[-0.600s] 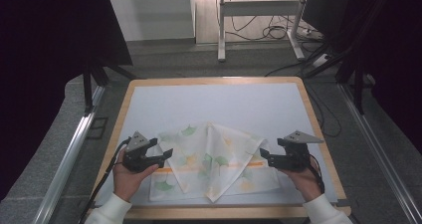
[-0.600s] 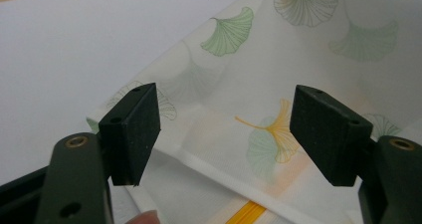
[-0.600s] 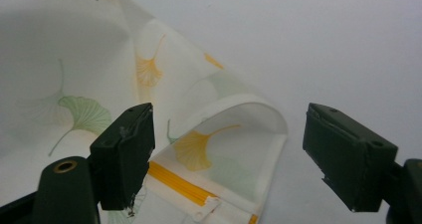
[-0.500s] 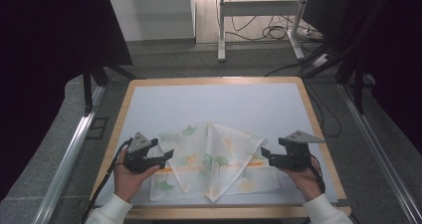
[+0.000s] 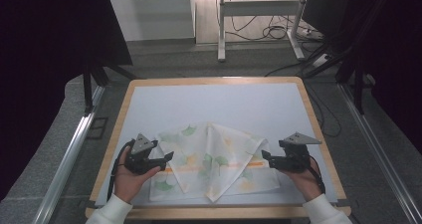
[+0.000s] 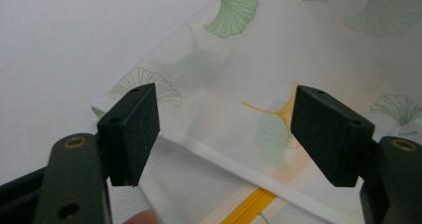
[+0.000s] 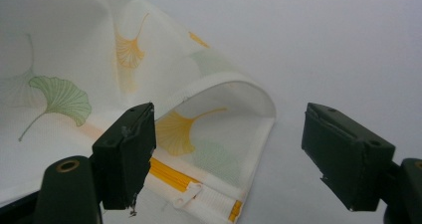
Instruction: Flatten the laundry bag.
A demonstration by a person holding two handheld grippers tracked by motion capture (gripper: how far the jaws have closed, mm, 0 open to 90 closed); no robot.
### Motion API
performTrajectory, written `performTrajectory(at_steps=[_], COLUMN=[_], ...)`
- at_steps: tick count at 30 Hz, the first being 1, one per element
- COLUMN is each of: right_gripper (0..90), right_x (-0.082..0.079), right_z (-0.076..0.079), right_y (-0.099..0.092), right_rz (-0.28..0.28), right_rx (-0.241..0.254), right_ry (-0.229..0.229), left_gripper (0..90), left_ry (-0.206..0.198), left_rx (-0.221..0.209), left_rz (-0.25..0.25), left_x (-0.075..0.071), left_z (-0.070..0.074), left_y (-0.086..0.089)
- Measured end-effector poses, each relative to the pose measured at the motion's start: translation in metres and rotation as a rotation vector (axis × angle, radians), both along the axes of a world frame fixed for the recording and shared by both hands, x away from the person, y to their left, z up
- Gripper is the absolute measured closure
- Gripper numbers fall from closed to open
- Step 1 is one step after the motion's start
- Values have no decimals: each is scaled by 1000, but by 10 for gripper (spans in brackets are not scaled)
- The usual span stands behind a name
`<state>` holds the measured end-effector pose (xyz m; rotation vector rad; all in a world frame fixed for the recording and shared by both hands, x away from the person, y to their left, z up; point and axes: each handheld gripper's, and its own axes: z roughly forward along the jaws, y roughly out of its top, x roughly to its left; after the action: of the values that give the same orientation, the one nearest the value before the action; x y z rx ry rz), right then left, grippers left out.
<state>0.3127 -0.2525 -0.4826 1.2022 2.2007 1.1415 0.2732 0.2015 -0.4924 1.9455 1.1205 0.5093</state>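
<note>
A white fabric pouch printed with green and yellow ginkgo leaves lies on the white table top, near its front edge, its upper layers folded into a point. A yellow zipper runs along its lower part. My left gripper sits at the pouch's left edge, jaws open, with the cloth's hem lying between and below them. My right gripper is at the pouch's right corner, jaws open, nothing pinched.
The white work surface has a wooden rim. Beyond the table's far edge are a grey floor, a metal stand's legs and cables. Metal rails run along both sides.
Both hands have stayed almost in place at the pouch's two sides. The cloth lies as before.
</note>
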Motion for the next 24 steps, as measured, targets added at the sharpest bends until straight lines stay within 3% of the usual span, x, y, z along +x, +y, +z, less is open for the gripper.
performTrajectory(at_steps=[8,11,19,24], right_gripper=[230,243,253,262], right_x=[-3,-2,-2,-4], right_z=[-2,-2,-3,-3], right_y=[-2,-5,-5,-4], right_rz=[9,7,7,22], right_rx=[-30,-20,-23,-34], right_ry=[5,8,11,12], left_gripper=[273,275,284,285], left_ry=[20,20,22,51], left_rx=[4,-1,-3,-8], left_rz=[-3,9,23,15], left_x=[8,9,7,4], left_z=[-4,-4,-3,-8], left_y=[1,5,11,14])
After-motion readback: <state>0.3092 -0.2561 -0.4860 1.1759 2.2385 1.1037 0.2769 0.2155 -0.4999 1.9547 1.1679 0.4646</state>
